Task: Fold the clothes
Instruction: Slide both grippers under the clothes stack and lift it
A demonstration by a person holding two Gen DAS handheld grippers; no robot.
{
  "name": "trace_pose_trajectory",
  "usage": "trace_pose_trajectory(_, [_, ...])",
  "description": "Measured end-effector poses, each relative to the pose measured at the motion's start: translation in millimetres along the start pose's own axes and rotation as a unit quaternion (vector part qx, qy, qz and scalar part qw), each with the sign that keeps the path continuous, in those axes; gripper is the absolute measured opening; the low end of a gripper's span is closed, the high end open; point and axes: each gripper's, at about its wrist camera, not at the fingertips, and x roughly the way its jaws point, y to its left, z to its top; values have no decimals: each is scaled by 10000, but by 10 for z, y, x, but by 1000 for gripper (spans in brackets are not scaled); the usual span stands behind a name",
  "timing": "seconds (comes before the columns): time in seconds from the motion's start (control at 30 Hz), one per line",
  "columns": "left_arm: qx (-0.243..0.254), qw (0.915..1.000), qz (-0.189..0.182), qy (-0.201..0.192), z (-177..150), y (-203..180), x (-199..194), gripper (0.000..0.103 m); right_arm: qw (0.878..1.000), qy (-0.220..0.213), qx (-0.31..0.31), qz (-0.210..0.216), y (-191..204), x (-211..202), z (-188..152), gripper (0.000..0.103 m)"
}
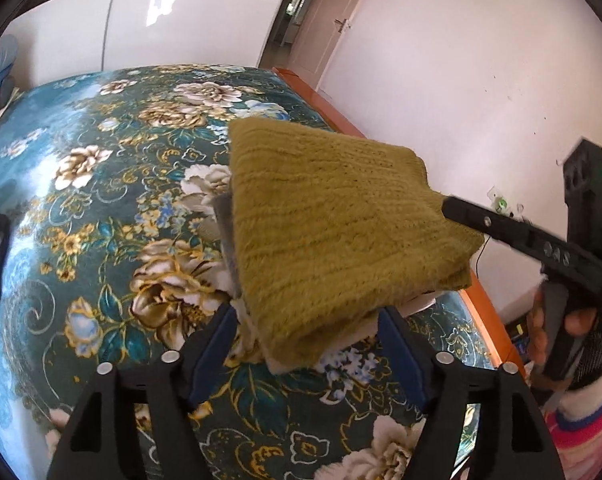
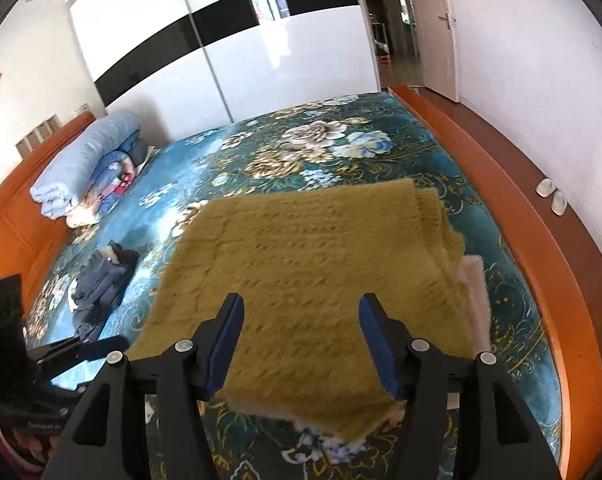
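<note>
Looks folded already: olive-green knitted sweater (image 2: 317, 280) sitting as a neat stack on the floral teal bedspread (image 2: 261, 152). Left gripper (image 1: 307, 344) and right gripper (image 2: 301, 344) both wide, holding nothing. Next up, probably the dark blue crumpled garment (image 2: 101, 284).

Left tool (image 1: 307, 320) jaws spread; right tool (image 2: 301, 312) jaws spread.

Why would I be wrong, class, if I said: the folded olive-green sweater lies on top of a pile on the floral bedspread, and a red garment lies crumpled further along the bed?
The garment's colour is wrong. The right wrist view shows the crumpled garment is dark navy, not red. The rest holds: the folded olive-green sweater tops a pile on the floral bedspread.
</note>
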Motion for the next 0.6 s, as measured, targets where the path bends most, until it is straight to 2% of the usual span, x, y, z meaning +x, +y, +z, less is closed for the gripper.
trace_pose_trajectory(0.17, [-113,9999,94,-18,-157,57,34,86,9999,-115,-54,56,183,-25,-290,61])
trace_pose_trajectory(0.23, [-140,9998,124,-32,-221,69,40,97,9999,-100,10,119,216,-22,-379,62])
trace_pose_trajectory(0.33, [-219,9997,117,-83,-324,89,54,103,9997,-112,36,200,249,-32,-509,62])
trace_pose_trajectory(0.43, [-301,9995,114,-52,-431,118,115,103,9996,58,107,255,241,39,-618,67])
trace_pose_trajectory(0.6, [-439,9983,361,150,-575,187,232,103,9982,450,242,326,205,207,-784,67])
